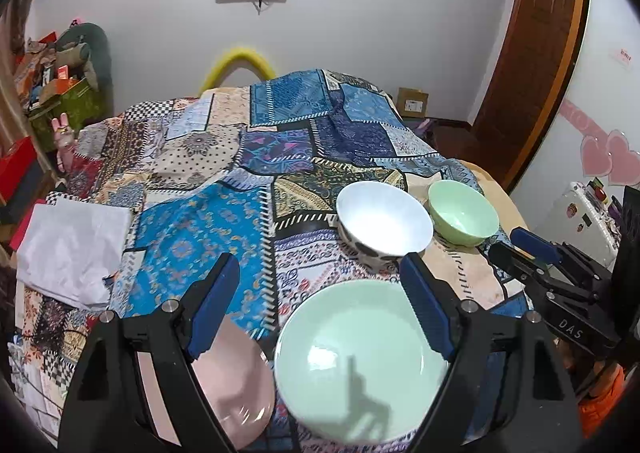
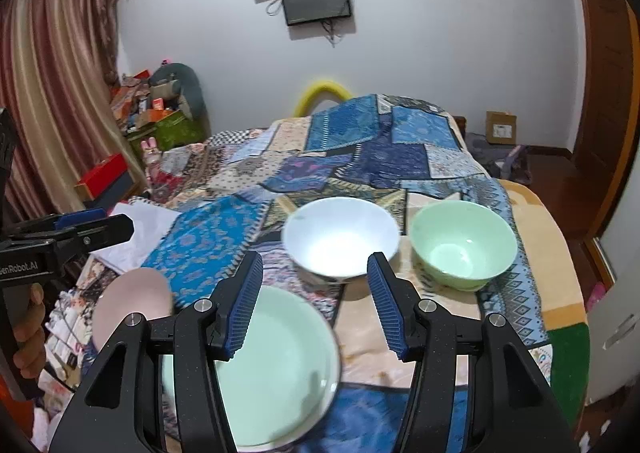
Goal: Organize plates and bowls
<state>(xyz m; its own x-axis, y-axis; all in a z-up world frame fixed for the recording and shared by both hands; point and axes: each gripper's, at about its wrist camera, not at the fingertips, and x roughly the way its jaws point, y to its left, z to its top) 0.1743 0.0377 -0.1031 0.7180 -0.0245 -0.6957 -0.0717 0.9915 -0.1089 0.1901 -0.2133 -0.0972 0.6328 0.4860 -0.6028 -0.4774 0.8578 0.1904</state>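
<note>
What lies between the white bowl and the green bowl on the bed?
Nothing lies there. In the right wrist view, only a bare strip of patterned bedspread separates the white bowl from the green bowl; they stand apart.

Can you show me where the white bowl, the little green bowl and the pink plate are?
white bowl (image 2: 340, 241), right wrist view, inner bottom.
little green bowl (image 2: 460, 249), right wrist view, inner bottom.
pink plate (image 2: 132, 301), right wrist view, visible face.

We see a mint-green plate (image 1: 360, 365), a pink plate (image 1: 236, 373), a white bowl (image 1: 384, 225), a green bowl (image 1: 464, 217) and a blue patchwork quilt (image 1: 200, 237).
</note>
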